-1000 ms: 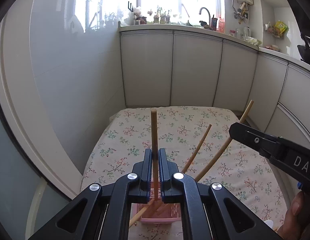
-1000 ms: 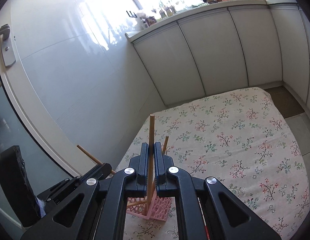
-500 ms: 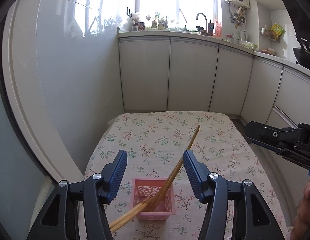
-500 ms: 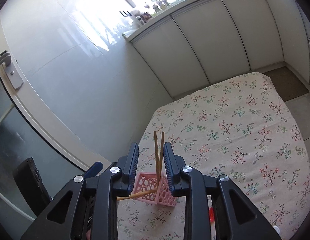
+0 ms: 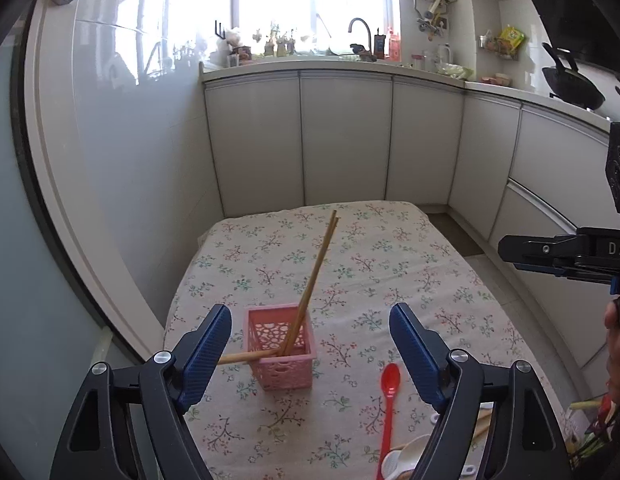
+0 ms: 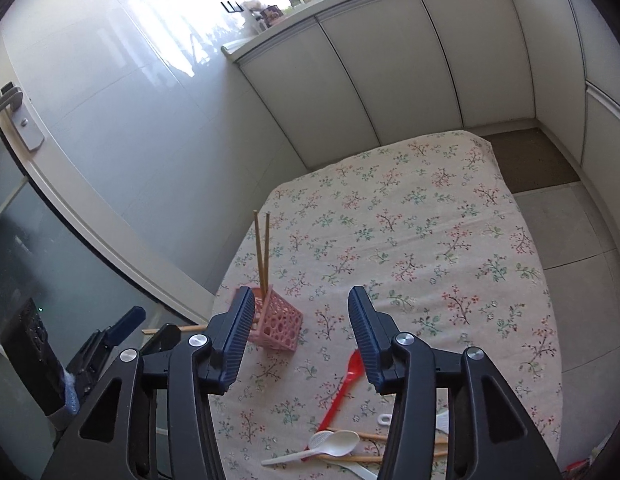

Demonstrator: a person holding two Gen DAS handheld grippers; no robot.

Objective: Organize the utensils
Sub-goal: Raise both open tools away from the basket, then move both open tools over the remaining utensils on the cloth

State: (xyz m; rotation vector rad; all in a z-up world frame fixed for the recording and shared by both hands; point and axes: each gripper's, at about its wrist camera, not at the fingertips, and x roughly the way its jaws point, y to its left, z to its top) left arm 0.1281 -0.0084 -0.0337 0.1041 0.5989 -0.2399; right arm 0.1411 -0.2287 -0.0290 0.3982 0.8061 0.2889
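Left gripper (image 5: pixel 310 344): jaws opening, nothing between pads, pink basket (image 5: pixel 280 354) seen beyond gap. Right gripper (image 6: pixel 301 338): jaws opening, empty. Basket upright on floral tablecloth (image 5: pixel 390 264), near its left edge. Two chopsticks (image 5: pixel 314 276) stand tilted inside basket; third chopstick (image 5: pixel 240 357) pokes out leftward through basket wall. Red spoon (image 5: pixel 388 404) lies right of basket. White spoons (image 6: pixel 334 442) and more chopsticks (image 6: pixel 374 436) lie near front edge.
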